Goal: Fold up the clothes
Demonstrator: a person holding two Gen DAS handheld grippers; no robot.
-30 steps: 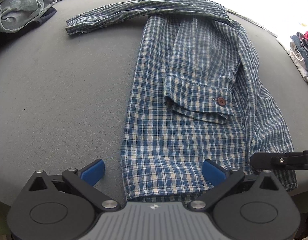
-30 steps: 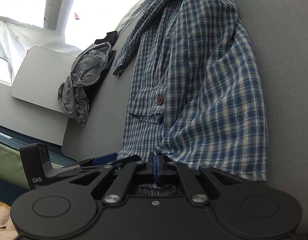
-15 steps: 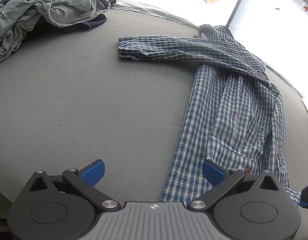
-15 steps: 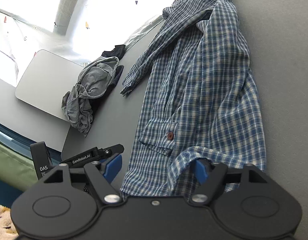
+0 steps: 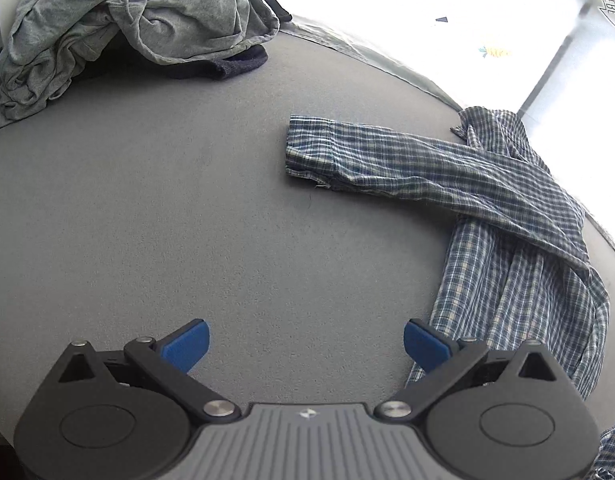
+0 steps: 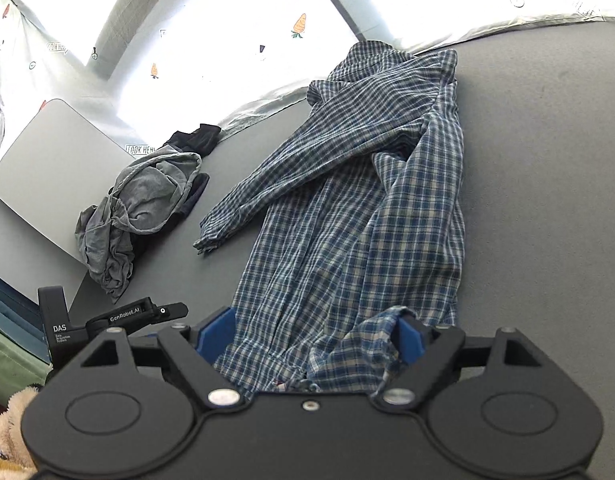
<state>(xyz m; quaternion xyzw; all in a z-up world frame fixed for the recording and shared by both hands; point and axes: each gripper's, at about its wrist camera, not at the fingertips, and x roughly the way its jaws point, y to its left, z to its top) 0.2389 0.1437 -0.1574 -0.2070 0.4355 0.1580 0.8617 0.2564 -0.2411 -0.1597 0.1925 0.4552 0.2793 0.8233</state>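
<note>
A blue-and-white plaid shirt [image 6: 347,216] lies on the grey table [image 6: 547,160], partly folded lengthwise, with one sleeve [image 5: 407,160] stretched out to the left. My right gripper [image 6: 315,334] is open over the shirt's near hem; a loose fold of cloth lies between its blue pads, against the right pad [image 6: 409,338]. My left gripper [image 5: 305,346] is open and empty above bare table, left of the shirt's body [image 5: 519,296], its right pad [image 5: 423,346] near the shirt's edge. It also shows in the right wrist view [image 6: 119,316].
A pile of crumpled grey clothing [image 5: 119,28] over a dark garment [image 5: 227,66] lies at the far left of the table; it also shows in the right wrist view [image 6: 135,208]. A pale grey board [image 6: 47,168] sits beyond it. Bright window behind.
My right gripper opened and let go of the shirt's hem. My left gripper swung left, away from the shirt's hem, and now faces the sleeve and the grey pile.
</note>
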